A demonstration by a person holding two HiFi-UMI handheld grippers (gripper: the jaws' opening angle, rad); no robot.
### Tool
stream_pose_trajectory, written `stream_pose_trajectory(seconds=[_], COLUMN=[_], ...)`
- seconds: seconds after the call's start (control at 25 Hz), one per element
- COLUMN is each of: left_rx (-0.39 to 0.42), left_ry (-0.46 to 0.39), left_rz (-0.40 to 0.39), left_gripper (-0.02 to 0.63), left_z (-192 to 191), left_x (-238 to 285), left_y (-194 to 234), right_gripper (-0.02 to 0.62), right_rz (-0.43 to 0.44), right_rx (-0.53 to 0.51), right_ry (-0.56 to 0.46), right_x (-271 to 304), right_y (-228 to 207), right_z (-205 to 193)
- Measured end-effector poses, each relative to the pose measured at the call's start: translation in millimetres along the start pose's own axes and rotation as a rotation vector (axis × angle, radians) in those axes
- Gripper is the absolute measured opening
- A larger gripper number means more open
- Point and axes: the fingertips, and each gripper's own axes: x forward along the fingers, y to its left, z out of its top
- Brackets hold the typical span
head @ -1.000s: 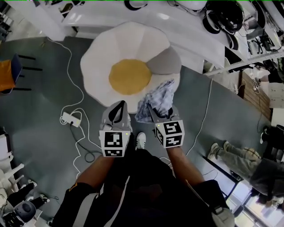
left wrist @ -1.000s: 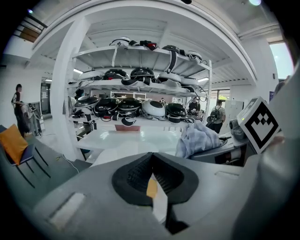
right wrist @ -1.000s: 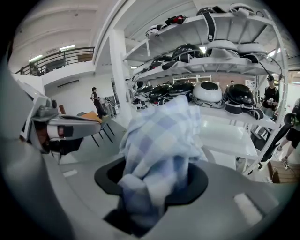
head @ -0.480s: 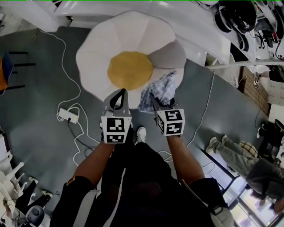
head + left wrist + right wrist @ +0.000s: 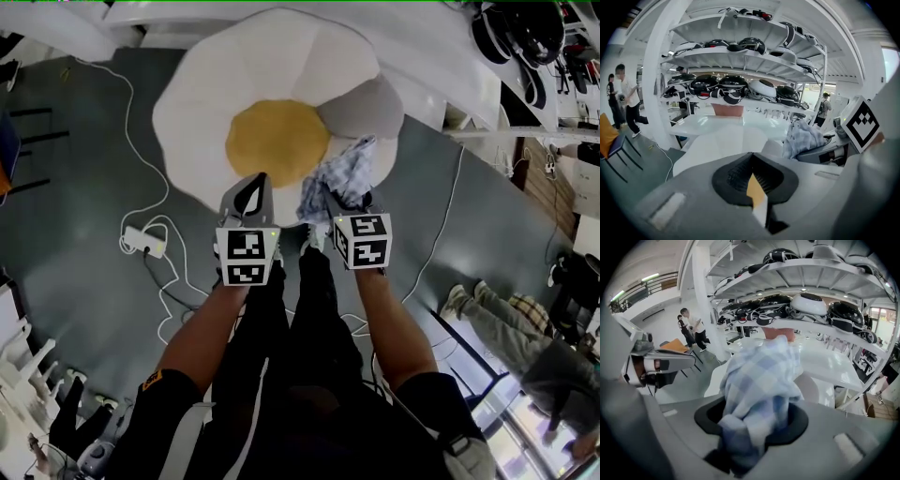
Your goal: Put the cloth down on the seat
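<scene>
The seat [image 5: 206,103] is a white flower-shaped cushion on the floor with a yellow centre [image 5: 277,141] and a grey pad [image 5: 366,108] at its right. My right gripper [image 5: 330,199] is shut on a bunched blue-and-white checked cloth [image 5: 342,173], which hangs over the seat's near right edge. The cloth [image 5: 759,380] fills the jaws in the right gripper view. My left gripper [image 5: 255,183] hovers beside it over the seat's near edge, shut with nothing in it. In the left gripper view the cloth [image 5: 802,138] shows at the right.
A power strip [image 5: 145,242] and white cables lie on the grey floor at the left. A white table [image 5: 441,56] stands behind the seat, under shelves of helmets [image 5: 736,86]. Someone's legs [image 5: 506,314] are at the right. People [image 5: 626,101] walk at the far left.
Both grippers have moved forward and down toward the seat. The cloth went with the right one and now hangs over the seat's near edge.
</scene>
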Motion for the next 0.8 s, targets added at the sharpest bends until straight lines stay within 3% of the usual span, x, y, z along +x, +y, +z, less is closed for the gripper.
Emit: stream_pose_trajectory(seconds=[0.8], left_rx=[-0.084], left_ry=[0.206], left_rz=[0.107], left_gripper=[0.002], left_z=[-127], left_x=[158], left_y=[32], right_gripper=[0.213], right_rz=[0.048], right_rx=[0.036], right_ry=[0.189], right_x=[184], right_y=[-79], right_z=[-92])
